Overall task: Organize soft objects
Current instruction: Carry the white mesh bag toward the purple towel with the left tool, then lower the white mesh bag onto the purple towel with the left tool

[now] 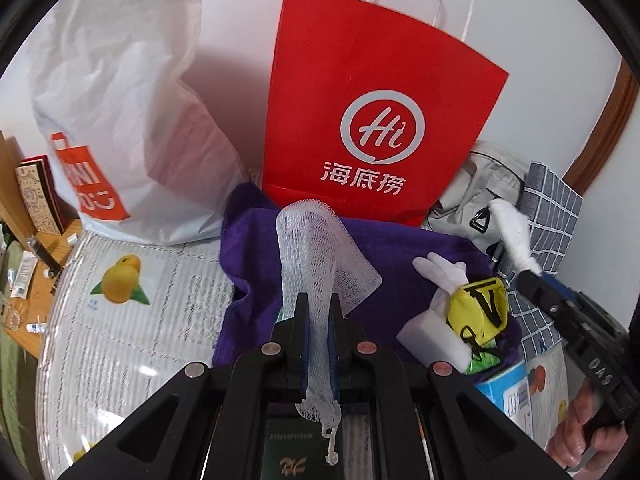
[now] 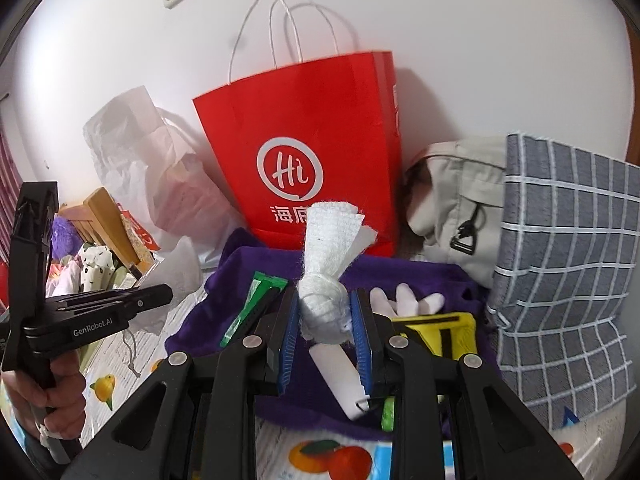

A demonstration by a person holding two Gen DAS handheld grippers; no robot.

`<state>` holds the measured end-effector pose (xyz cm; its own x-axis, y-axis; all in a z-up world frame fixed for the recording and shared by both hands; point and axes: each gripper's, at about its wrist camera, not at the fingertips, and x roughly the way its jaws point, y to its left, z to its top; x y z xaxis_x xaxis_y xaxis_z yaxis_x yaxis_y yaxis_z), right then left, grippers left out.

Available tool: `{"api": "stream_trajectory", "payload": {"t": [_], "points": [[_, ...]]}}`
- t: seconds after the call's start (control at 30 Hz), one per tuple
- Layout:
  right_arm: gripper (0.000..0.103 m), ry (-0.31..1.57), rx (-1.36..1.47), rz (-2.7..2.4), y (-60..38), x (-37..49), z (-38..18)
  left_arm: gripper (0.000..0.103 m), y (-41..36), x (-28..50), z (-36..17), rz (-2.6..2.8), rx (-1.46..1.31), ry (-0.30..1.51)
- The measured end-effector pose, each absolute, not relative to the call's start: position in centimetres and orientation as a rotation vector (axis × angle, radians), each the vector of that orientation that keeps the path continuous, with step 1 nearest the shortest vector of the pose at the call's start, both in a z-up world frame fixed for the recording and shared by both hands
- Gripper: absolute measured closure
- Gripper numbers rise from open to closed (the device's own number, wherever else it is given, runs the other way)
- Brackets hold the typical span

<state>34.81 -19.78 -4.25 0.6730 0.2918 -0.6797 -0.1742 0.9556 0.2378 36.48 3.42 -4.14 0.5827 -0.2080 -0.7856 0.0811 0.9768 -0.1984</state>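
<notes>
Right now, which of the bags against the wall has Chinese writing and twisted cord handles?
The red paper bag, standing in the middle. The crumpled white plastic bag beside it carries an orange logo, and the grey fabric bag is plain.

The red paper bag (image 1: 372,92) reads "Hi 海底捞"; the left gripper (image 2: 160,295) body reads "GenRobot.AI".
</notes>
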Motion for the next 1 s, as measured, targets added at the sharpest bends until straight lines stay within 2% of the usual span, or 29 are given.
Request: {"api": "stream_trajectory", "payload": {"t": [0.53,1.0], "points": [[0.077,1.000,0.120,0.285,-17.4,38.8,-11.5,0.095,2.7,40.8,-9.5,-0.155,-0.103,1.050],[0.073,1.046,0.122,0.280,-17.6,39.2,-13.1,0.095,2.2,41.5,-10.8,-0.179,-0.104,1.085]]}}
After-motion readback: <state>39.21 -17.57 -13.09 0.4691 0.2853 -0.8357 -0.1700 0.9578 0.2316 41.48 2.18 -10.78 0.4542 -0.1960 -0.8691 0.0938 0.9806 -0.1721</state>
